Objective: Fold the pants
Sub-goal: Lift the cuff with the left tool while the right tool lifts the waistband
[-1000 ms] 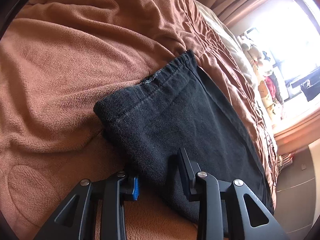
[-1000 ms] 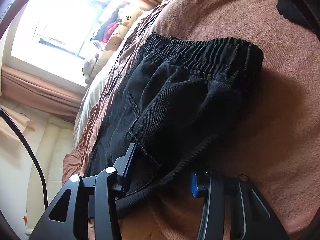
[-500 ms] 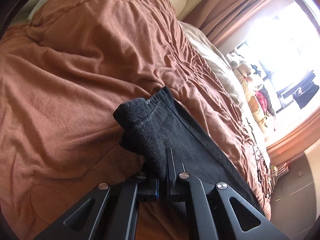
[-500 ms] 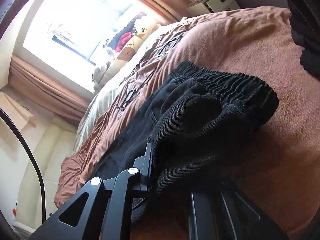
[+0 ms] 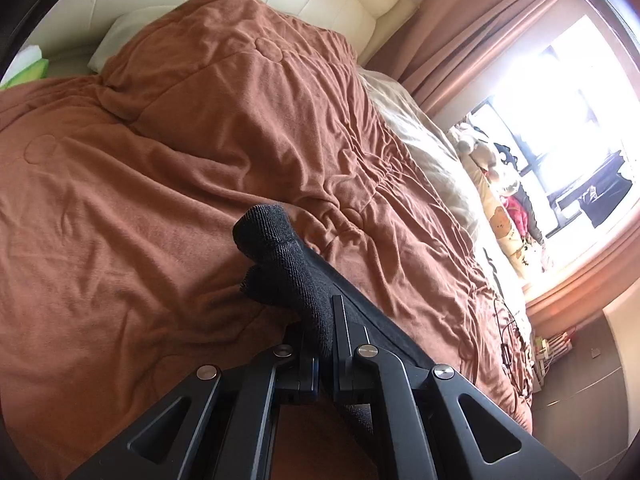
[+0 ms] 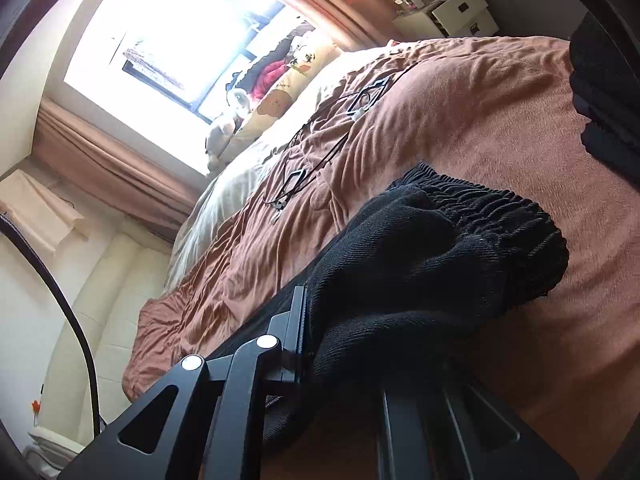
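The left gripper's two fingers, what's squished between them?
A bunched fold of the black pants, pinched by the left gripper, shown in the left wrist view.

My left tongs (image 5: 325, 344) are clamped tight, fingers nearly meeting, pinching a fold of the black pants (image 5: 288, 268) and angled downward. My right tongs (image 6: 340, 344) are clamped too, gripping bunched cloth at the waistband end; the right-hand finger is buried under fabric.
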`<state>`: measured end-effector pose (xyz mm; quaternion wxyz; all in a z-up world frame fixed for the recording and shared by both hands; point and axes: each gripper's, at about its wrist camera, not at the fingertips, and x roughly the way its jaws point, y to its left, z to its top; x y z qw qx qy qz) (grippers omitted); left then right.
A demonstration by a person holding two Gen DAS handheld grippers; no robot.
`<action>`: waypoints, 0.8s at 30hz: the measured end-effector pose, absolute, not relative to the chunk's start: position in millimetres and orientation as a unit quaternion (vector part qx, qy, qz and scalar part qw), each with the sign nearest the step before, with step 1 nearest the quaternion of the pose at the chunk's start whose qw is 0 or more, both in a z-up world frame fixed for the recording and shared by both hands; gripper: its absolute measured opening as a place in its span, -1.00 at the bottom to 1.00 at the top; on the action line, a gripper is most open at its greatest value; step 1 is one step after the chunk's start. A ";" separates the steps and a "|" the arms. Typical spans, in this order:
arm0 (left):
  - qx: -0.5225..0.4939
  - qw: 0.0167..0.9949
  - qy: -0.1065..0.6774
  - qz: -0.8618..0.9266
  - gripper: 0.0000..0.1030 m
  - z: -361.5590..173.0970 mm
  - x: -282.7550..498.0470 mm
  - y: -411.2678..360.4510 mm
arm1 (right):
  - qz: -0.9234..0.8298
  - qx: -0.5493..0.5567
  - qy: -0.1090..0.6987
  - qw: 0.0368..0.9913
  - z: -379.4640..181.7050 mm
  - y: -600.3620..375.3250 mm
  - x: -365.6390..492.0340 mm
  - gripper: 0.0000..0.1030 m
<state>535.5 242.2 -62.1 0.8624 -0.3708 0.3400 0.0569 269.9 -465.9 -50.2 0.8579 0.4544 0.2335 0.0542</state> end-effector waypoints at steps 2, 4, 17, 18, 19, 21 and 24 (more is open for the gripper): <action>-0.372 0.862 0.339 0.059 -0.92 -61.5 519.4 247.5 | 0.055 0.455 0.238 0.856 -49.5 -462.9 257.0 -0.85; -0.375 0.861 0.338 0.059 -0.92 -61.0 503.5 253.9 | 0.055 0.452 0.243 0.856 -44.1 -460.3 245.7 -0.85; -0.393 0.854 0.334 0.062 -0.92 -58.7 422.2 295.1 | 0.052 0.457 0.257 0.850 -32.1 -443.1 161.7 -0.85; -0.395 0.854 0.332 0.061 -0.92 -57.9 417.4 297.5 | 0.052 0.458 0.257 0.849 -33.1 -440.9 155.5 -0.85; -0.396 0.854 0.331 0.061 -0.92 -57.5 413.0 299.6 | 0.052 0.459 0.257 0.849 -34.0 -440.3 150.8 -0.85; -0.401 0.853 0.330 0.060 -0.92 -57.4 404.7 304.4 | 0.052 0.460 0.257 0.848 -34.5 -438.1 140.6 -0.85; -0.401 0.853 0.330 0.059 -0.92 -57.2 394.7 308.5 | 0.051 0.460 0.259 0.848 -33.2 -435.7 130.7 -0.85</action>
